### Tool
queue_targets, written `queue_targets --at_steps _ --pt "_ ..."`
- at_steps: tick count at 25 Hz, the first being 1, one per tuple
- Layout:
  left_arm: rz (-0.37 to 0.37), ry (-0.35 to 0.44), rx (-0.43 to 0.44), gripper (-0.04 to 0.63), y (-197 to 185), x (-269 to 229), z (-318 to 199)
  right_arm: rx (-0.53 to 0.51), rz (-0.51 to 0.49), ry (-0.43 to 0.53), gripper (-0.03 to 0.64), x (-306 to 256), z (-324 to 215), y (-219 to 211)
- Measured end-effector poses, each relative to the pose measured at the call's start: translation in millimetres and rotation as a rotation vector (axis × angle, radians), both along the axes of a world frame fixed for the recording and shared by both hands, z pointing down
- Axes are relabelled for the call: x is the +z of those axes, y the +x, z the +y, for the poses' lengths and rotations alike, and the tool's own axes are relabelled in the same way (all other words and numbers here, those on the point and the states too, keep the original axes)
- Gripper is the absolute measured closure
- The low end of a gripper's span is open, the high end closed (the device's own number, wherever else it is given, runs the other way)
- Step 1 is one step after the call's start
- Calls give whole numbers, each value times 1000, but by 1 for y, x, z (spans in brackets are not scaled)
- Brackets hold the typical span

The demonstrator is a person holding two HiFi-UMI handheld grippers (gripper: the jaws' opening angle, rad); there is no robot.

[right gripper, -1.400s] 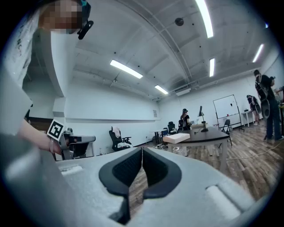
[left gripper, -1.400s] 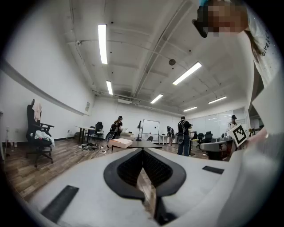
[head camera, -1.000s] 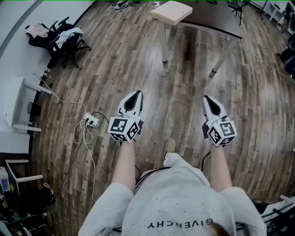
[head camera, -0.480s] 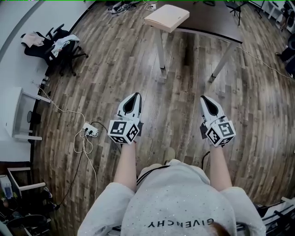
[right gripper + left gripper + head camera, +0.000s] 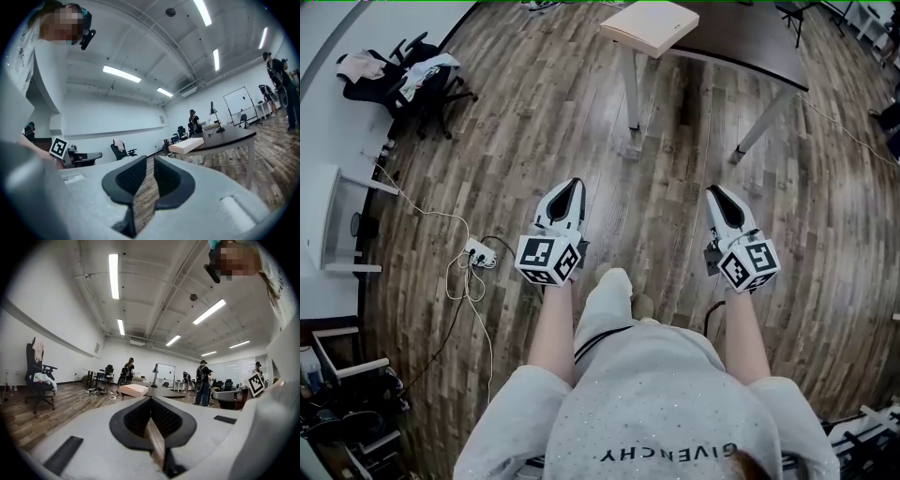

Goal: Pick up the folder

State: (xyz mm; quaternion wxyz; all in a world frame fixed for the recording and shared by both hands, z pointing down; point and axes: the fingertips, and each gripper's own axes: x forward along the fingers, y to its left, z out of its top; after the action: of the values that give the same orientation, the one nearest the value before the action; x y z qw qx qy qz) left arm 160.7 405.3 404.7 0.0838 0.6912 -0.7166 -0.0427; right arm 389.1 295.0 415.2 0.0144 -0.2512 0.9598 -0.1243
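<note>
Folder: the pale folder [image 5: 647,26] lies flat on the near corner of the dark table [image 5: 750,52]. One edge seems to overhang, and nothing touches it.
Left tongs: your left gripper [image 5: 571,187] points level toward the table with its tips pressed together and nothing between them.
Right tongs: your right gripper [image 5: 717,194] also points level. Its jaws have just been opening and now stand a slit apart (only floor shows through the gap).
Change noted: your leg [image 5: 607,291] now shows forward between your arms, where a second ago only a foot showed. Both grippers keep their spacing and heading.
Separation: both grippers are well apart from the folder, with open wooden floor [image 5: 534,122] between.
Stage, as judged: you are on the approach and the pick has not begun. The parting of the right jaws reads as early preparation.
Requirement, as judged: you need to reach the table, spread the jaws wider than the folder is thick, and come in level at the overhanging edge.
Risk, as judged: a flat folder on a smooth top may slide away if you nudge it before you pinch it.
</note>
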Motion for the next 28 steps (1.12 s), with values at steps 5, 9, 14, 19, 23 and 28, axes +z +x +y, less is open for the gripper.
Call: queue_targets --at_steps 5,9,14,19,23,28 --pt "25 7 -8 597 -41 13 -35 3 15 3 560 8 -33 -35" --pt "36 4 46 597 -73 20 -85 39 22 -8 552 11 -76 -69" --pt "41 -8 95 597 -122 20 -152 64 18 -32 547 12 -132 -124" --pt "36 -19 151 597 -159 23 -208 91 31 -63 539 25 -176 -170" --pt "49 -22 188 597 -181 28 -244 111 40 -88 538 34 -202 -197" --pt "52 -28 216 597 -204 34 -281 140 48 -92 535 38 -234 -223"
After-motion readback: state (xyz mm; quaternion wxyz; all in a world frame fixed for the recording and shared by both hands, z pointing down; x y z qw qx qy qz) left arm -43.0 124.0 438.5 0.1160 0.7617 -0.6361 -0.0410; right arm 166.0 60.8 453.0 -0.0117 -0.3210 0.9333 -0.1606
